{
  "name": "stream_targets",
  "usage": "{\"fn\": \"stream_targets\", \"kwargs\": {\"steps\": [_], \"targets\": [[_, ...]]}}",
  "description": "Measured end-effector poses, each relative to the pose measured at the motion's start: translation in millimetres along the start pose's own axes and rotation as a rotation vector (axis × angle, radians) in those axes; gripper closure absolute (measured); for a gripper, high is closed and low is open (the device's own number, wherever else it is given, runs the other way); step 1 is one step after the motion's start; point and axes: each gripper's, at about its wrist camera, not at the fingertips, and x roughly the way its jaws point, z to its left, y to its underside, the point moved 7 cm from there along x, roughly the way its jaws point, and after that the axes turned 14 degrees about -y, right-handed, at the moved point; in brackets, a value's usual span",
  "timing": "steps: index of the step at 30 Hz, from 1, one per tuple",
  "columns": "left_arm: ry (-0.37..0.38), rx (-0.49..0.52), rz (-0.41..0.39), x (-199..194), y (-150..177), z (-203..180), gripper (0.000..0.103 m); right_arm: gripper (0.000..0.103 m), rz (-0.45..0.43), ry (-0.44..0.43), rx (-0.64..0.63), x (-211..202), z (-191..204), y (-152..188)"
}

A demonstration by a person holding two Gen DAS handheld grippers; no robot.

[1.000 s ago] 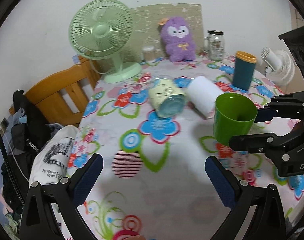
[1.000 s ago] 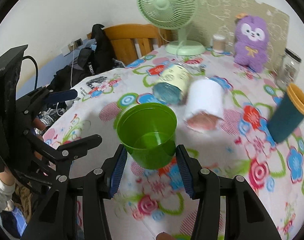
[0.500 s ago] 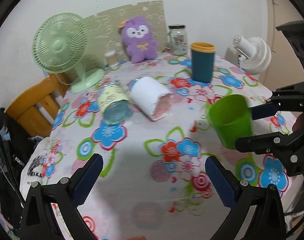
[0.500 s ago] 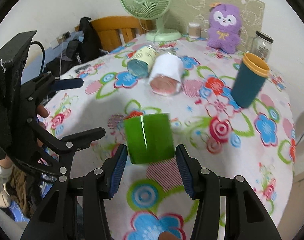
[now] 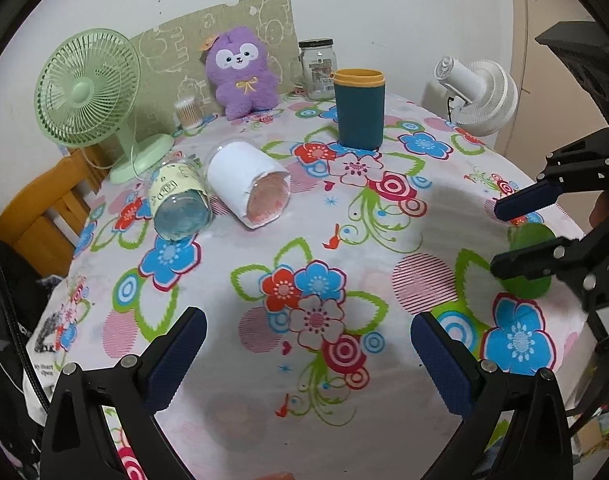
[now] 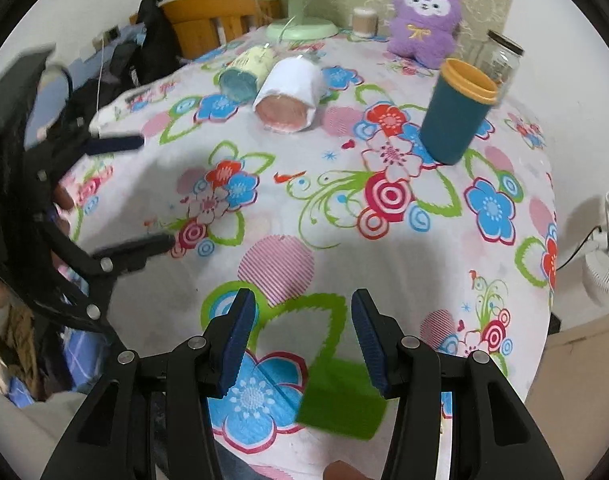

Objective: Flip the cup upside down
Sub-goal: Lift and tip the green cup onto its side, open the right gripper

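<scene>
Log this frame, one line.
step: cup flip | right gripper: open, above green cup | cup: on tablecloth | left gripper: open, idle

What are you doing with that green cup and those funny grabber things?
A person holds a grabber in each hand. The right gripper is by the green cup, which sits blurred near the table's front edge, looking bottom-up. Its fingers are apart, and the cup sits low beside one finger, so it looks let go. The left gripper hangs open over the flowery cloth, holding nothing.
</scene>
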Motion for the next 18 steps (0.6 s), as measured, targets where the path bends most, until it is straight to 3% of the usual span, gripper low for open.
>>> {"fn": "stream_targets", "kwargs": {"steps": [5,9,10,15,18], "targets": [[0.023,-0.007,0.016,1,3,-7,0.000,0.048,-0.091,-0.040,0.084,-37,-17,-5],[0.043,-0.015,0.017,-1,3,-14,0.000,0.016,-0.181,-0.031,0.106,-69,-25,2],[0.048,-0.018,0.018,-2,3,-16,0.000,0.014,-0.201,-0.027,0.114,-74,-27,6],[0.065,-0.058,0.031,-4,9,-20,0.000,0.012,-0.287,-0.035,0.278,-96,-20,78],[0.087,-0.081,0.053,-2,17,-23,0.000,0.012,-0.314,0.073,0.251,-100,-2,114]]}}
